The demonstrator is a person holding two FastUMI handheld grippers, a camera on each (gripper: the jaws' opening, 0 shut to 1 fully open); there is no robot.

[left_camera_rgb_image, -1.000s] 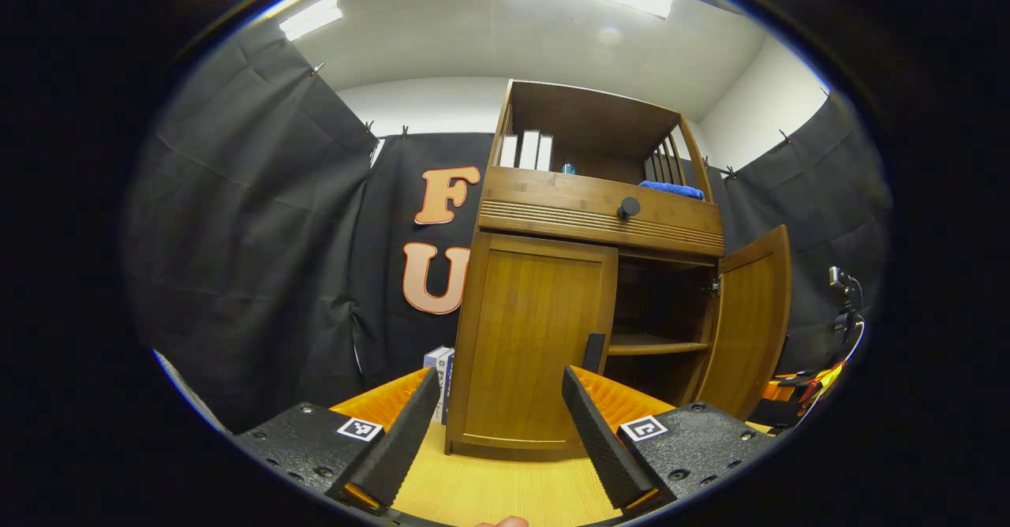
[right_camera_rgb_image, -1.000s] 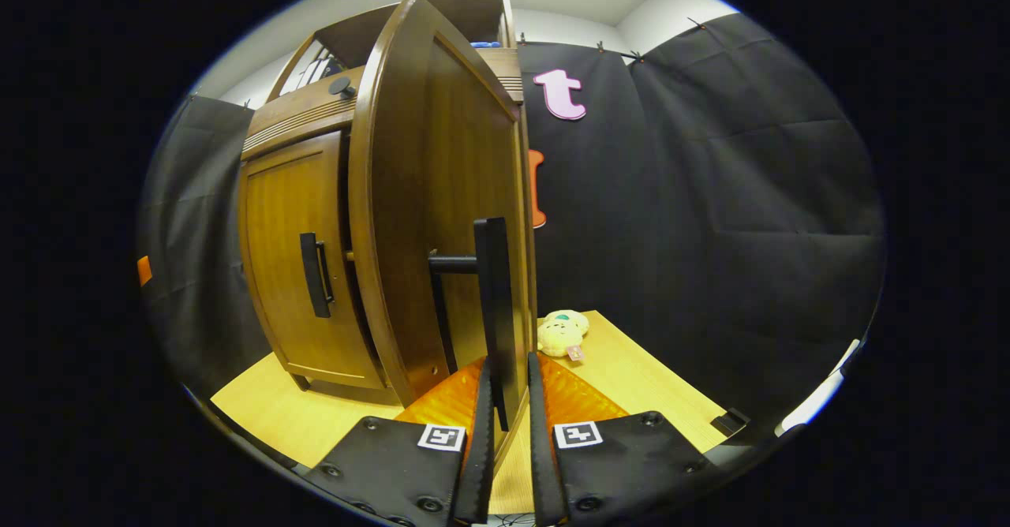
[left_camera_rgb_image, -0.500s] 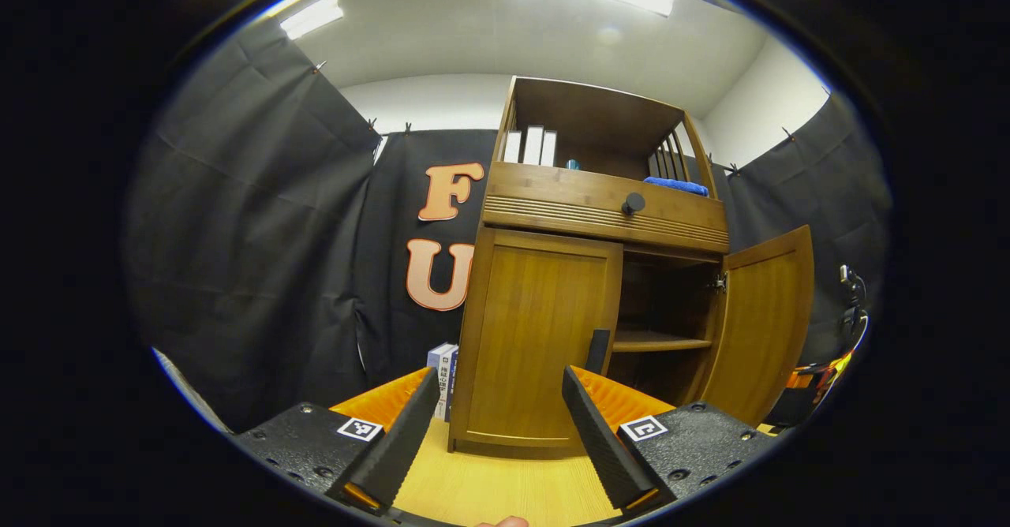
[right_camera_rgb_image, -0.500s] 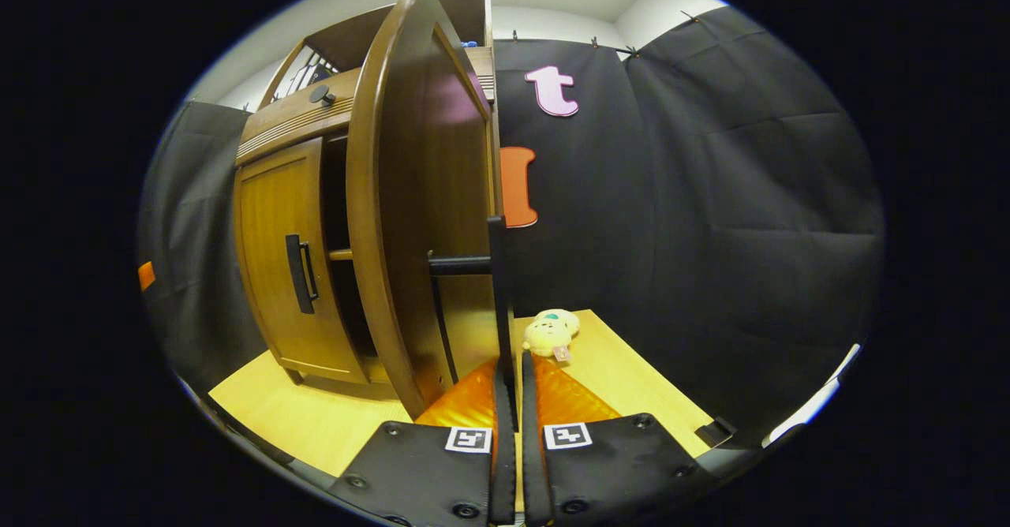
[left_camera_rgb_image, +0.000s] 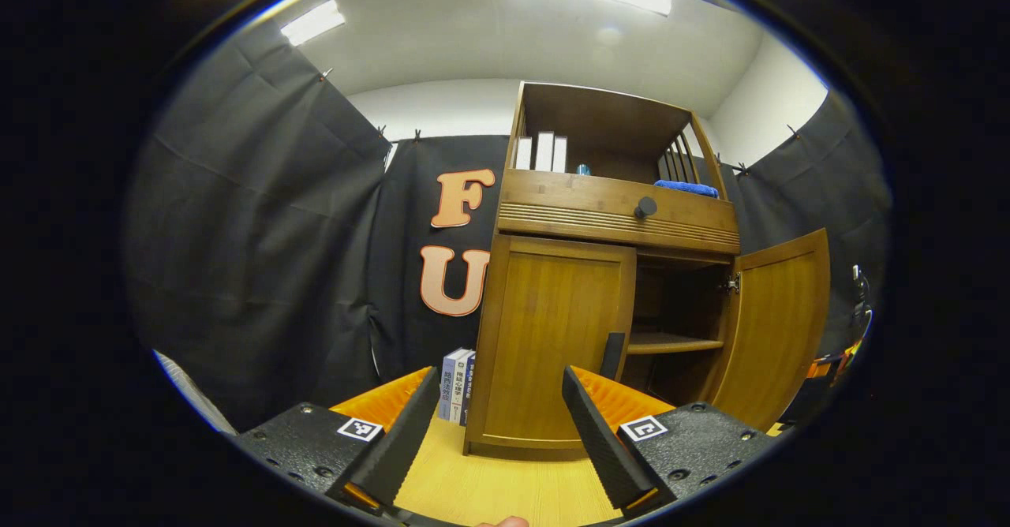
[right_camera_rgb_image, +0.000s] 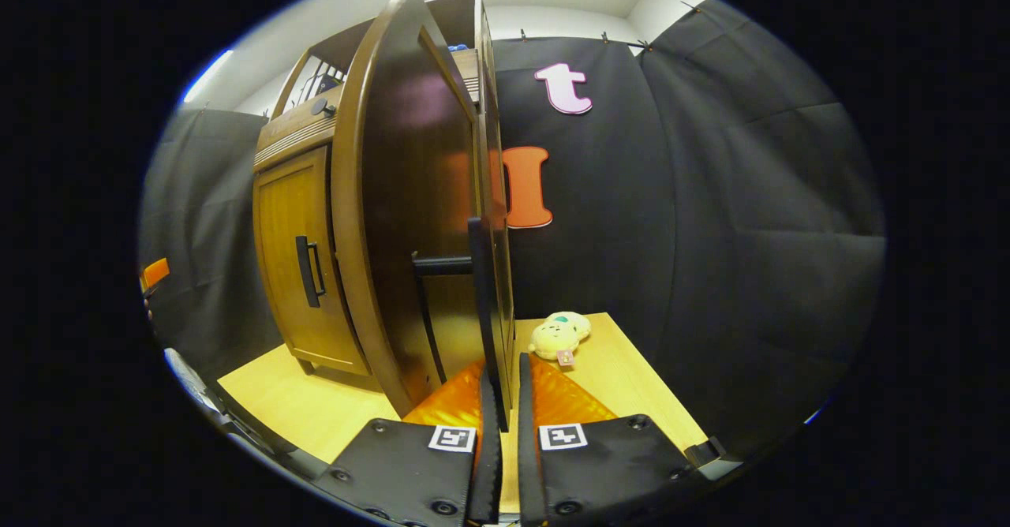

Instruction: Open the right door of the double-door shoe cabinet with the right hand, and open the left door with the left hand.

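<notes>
Wooden right door (right_camera_rgb_image: 410,196) has swung wider, right claw (right_camera_rgb_image: 503,401) clamping its handle (right_camera_rgb_image: 479,290); left claw (left_camera_rgb_image: 497,424) wide.

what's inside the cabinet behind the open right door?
Behind the open right door, the cabinet shows one bare wooden shelf and dark space above and below it. The shut left door covers the other half.
</notes>
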